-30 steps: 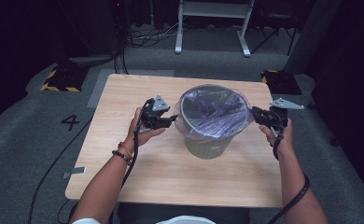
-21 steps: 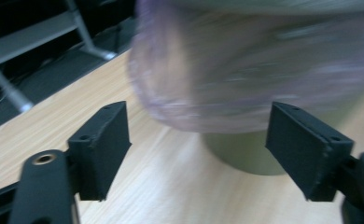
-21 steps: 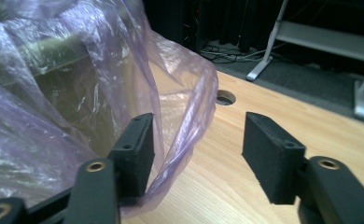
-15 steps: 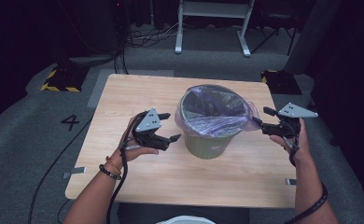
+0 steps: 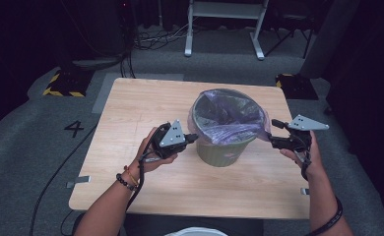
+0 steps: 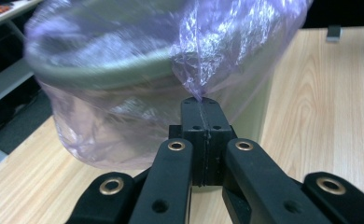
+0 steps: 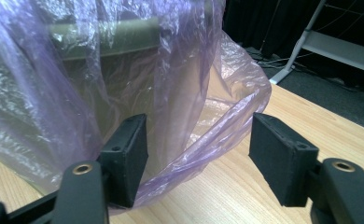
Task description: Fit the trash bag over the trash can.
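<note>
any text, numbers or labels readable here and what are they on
"4" – a dark numeral on the grey floor, left of the table.
Nothing to read on the bin, its purple liner or either tool; the yellow-and-black striped block on the floor carries stripes, no words.
</note>
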A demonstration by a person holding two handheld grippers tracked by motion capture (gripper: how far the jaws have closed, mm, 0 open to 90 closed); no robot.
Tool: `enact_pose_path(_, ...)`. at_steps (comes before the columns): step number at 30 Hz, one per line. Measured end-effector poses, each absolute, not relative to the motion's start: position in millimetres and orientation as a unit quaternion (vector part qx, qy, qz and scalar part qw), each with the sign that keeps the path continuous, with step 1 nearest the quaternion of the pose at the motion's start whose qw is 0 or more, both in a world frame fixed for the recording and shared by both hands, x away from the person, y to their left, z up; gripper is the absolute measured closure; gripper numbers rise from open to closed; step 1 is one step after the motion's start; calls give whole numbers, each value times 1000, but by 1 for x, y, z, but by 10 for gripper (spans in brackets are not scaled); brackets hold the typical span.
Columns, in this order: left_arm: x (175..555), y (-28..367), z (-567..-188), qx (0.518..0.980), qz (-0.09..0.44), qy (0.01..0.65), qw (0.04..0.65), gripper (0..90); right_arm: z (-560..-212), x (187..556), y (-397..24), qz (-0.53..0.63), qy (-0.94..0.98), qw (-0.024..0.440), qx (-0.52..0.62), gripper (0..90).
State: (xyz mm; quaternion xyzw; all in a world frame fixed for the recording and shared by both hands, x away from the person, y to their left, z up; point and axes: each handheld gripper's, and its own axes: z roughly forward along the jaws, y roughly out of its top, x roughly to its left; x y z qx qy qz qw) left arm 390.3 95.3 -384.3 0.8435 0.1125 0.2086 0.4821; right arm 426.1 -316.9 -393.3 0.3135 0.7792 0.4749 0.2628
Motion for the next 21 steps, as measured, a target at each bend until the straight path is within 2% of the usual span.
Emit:
enact_pose_path(4, 387, 87, -396, 862, 206, 91, 455, 900, -402, 427, -319, 478, 778, 252, 321, 407)
enact_pose_path(12, 388, 78, -417, 885, 241, 77, 390, 900, -413, 428, -320, 481, 777, 234, 332, 358)
enact_pose_path(21, 400, 92, -426, 878, 231, 116, 404, 900, -413, 426, -321, 473, 776, 247, 335, 324)
